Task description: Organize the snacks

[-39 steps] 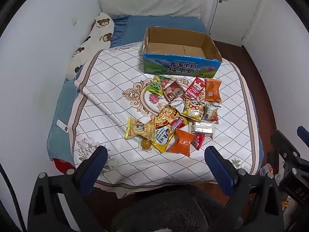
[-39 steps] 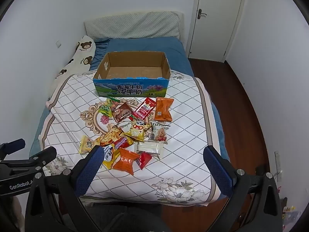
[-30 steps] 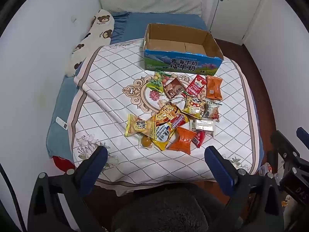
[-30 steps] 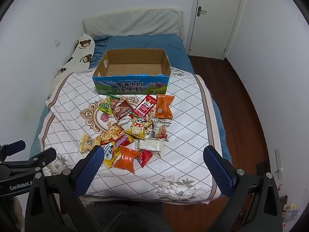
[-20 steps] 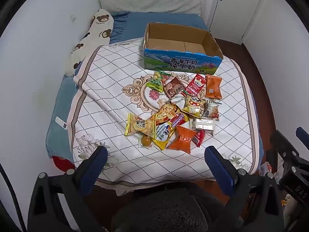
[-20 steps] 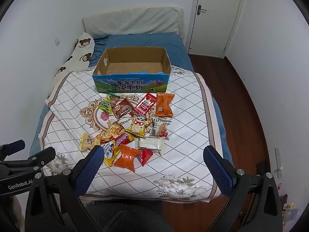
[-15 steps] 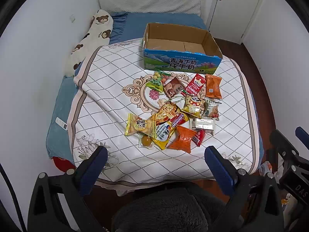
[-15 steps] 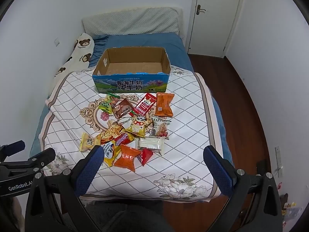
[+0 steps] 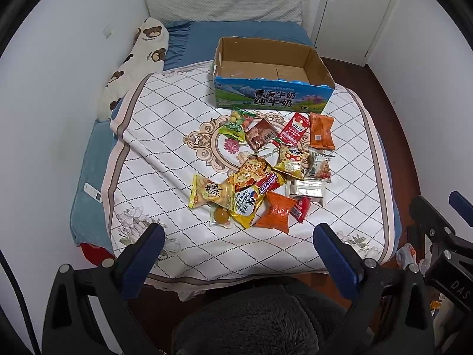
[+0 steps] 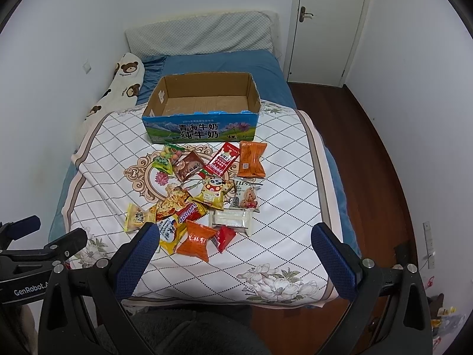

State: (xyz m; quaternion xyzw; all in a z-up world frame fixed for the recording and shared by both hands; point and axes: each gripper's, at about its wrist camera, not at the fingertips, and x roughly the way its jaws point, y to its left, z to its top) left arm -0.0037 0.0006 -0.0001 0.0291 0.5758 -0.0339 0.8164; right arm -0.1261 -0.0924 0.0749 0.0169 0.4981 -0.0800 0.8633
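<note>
Left wrist view shows my left claw (image 9: 236,254) spread wide and empty, held back over the bed's foot to survey. Right claw (image 10: 233,251) likewise. Snacks (image 9: 263,171) lie heaped before the seemingly empty box (image 9: 272,99), handy for loading.

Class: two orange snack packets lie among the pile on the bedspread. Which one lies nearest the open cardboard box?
The long flat orange packet, at the pile's right edge just in front of the blue-fronted cardboard box. The other, a crinkled orange packet, lies at the pile's near end.

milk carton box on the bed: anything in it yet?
Empty. The cardboard box shows only its bare floor in both views; every snack packet lies on the blanket in front.
</note>
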